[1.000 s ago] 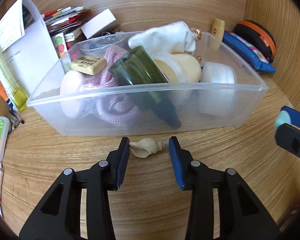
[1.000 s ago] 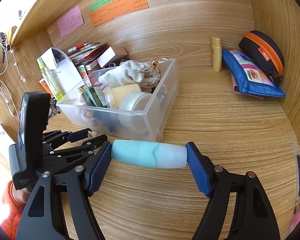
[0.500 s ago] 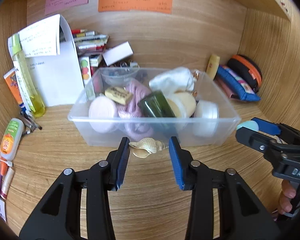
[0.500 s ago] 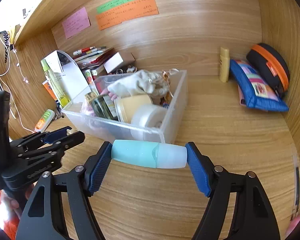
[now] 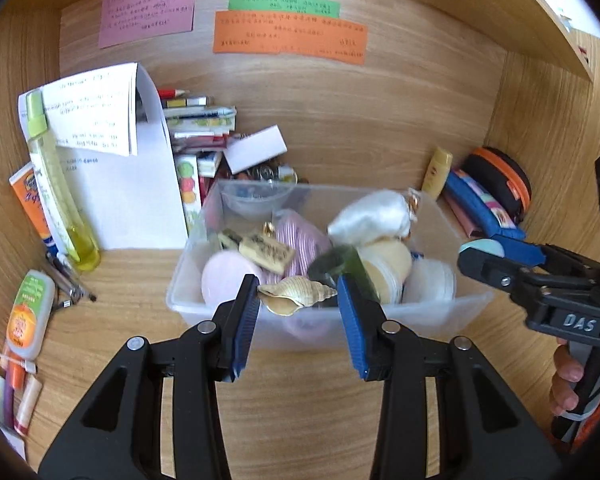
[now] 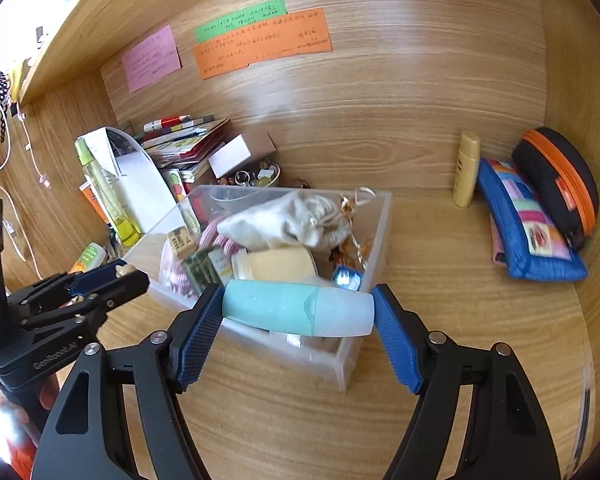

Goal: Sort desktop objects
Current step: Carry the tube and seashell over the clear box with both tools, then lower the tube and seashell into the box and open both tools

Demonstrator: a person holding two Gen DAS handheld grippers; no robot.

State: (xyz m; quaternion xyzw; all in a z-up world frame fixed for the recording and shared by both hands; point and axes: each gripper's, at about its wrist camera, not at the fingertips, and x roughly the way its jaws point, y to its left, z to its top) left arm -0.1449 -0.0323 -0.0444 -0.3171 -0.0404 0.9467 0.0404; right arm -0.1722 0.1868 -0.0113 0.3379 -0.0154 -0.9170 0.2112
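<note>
Two hand-held grippers hover over a wooden tabletop [image 5: 300,400] in front of a clear plastic bin [image 5: 440,312]. The left gripper [image 5: 298,300] has its blue-padded jaws drawn in narrow and clamped on a cream, spiral seashell [image 5: 296,294], gripped end to end and held in the air just above the bin's near wall. The right gripper [image 6: 298,312] has its jaws set wider, grasping a pale teal tube with a frosted cap [image 6: 296,308] lengthwise, one pad on each end; it hangs over the bin's near corner. The bin is crowded: a white drawstring pouch [image 5: 368,216], a pink cord, a dark green bottle, a cream jar and an eraser. On the right of the tabletop, well apart from the bin, lie a blue patchwork pouch [image 6: 528,232] and a small yellow bottle [image 6: 466,168].
</note>
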